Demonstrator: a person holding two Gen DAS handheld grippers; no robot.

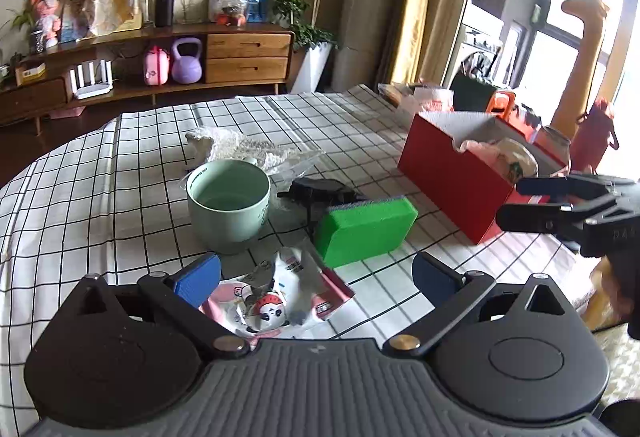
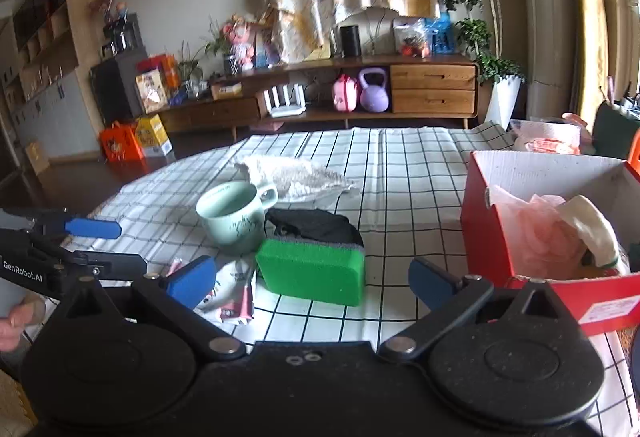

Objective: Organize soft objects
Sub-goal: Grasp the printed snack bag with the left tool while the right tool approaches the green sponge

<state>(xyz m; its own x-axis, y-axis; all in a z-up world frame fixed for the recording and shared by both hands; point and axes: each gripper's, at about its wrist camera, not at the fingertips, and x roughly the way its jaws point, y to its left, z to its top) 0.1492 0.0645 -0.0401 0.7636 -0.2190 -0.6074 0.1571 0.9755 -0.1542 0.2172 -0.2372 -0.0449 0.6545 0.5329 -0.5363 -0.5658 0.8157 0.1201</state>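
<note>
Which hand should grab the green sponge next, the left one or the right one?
Probably the right. The right tongs are open with the green sponge straight ahead between them, and the red box is close on that side. The left tongs are open over a crumpled packet instead.

1. The left hand-held gripper was matte black, with two round housings flanking a ribbed grey centre panel.
2. Its fingers carried blue pads on black link arms with silver pivot screws.
3. The right hand-held gripper matched it, with a black centre instead.
4. White lettering "GenRobot.AI" marked the left unit's side.
</note>
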